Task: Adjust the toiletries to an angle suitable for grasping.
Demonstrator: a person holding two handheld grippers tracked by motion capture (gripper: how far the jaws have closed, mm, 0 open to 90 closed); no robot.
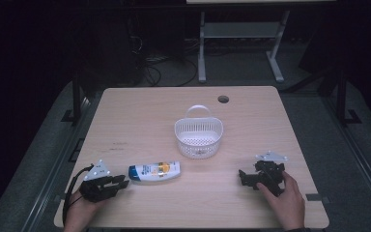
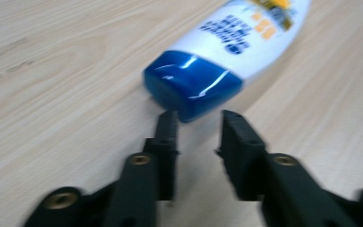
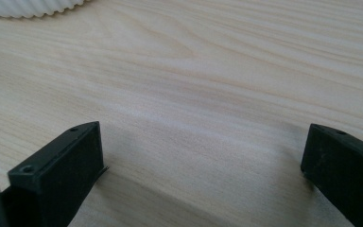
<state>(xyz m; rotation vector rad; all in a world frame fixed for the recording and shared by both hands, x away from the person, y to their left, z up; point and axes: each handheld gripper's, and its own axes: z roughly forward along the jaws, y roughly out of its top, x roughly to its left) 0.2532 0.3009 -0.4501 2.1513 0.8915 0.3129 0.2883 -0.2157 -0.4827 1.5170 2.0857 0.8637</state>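
High view, bottle [image 1: 154, 171]: white plastic, blue cap, blue and yellow-orange label; on its side at the near left of the surface [image 1: 140, 116], cap toward the left claw [image 1: 121, 182], length running left to right.
Left gripper view, bottle [image 2: 227, 52]: blue glossy cap nearest, white body behind with blue print and a yellow patch; blurred, text unreadable.
Basket [image 1: 199, 136]: white, slotted walls, arched handle at the far rim; upright near the middle of the surface, well apart from the bottle, further back and to its right.
Right gripper view, basket [image 3: 28, 7]: ribbed white edge at the upper left corner.
Surface: pale wood grain, rounded corners, dark round cable hole [image 1: 223, 99] near the far edge.
Room: dim; grey floor, white frame legs [image 1: 202, 48] and loose cables [image 1: 149, 67] beyond the far edge.
Left claw [image 2: 196, 125]: released, jaws partly apart, tips just at the blue cap, one on each side of its corner; contact not clear.
Left hand [image 1: 79, 210]: entering from the bottom left, gripper low over the surface, grey plate up, pointing right toward the bottle.
Right claw [image 3: 203, 151]: released, jaws wide apart, bare wood between them.
Right claw, high view [image 1: 244, 176]: at the near right, pointing left, well apart from bottle and basket.
Right hand [image 1: 285, 198]: wrapped round the rear of its gripper, low at the surface.
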